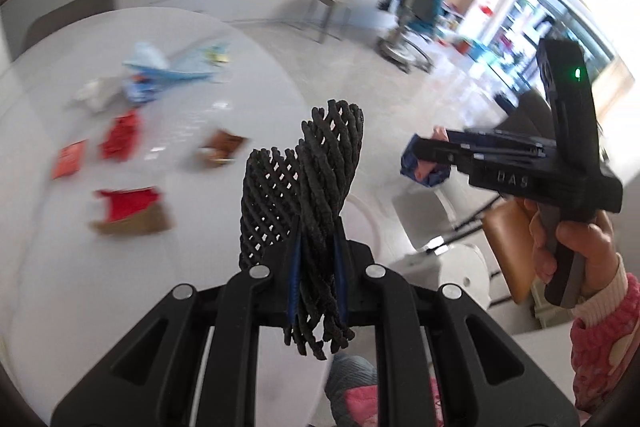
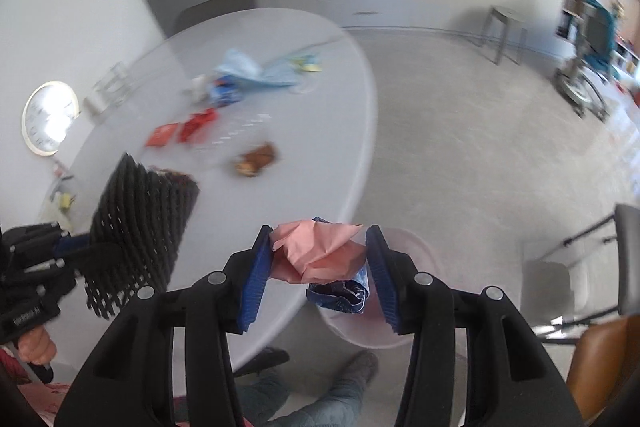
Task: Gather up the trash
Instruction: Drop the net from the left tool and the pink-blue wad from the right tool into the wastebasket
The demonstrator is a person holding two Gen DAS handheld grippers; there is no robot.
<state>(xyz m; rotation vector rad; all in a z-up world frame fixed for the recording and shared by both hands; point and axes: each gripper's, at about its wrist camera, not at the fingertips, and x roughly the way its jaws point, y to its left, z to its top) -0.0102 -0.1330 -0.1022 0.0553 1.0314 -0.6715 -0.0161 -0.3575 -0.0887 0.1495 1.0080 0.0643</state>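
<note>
My left gripper point(image 1: 316, 247) is shut on a black foam net sleeve point(image 1: 316, 171), held up over the white table's near edge. The same black net point(image 2: 140, 223) shows at the left of the right wrist view. My right gripper point(image 2: 318, 263) is shut on a crumpled pink and blue wrapper point(image 2: 320, 251); it hangs past the table edge, above a pale round bin point(image 2: 400, 259). In the left wrist view the right gripper point(image 1: 426, 163) sits to the right with that wrapper point(image 1: 424, 171) in its tips. Loose trash lies on the table: red packets point(image 1: 120, 135), a brown wrapper point(image 1: 222, 147), a light blue bag point(image 1: 168, 67).
The white oval table point(image 2: 312, 131) ends just left of my right gripper. A brown chair point(image 2: 600, 359) stands at the lower right, a stool point(image 2: 504, 31) and a wheeled chair point(image 2: 592, 67) farther off on the grey floor. The person's legs point(image 2: 316, 399) are below.
</note>
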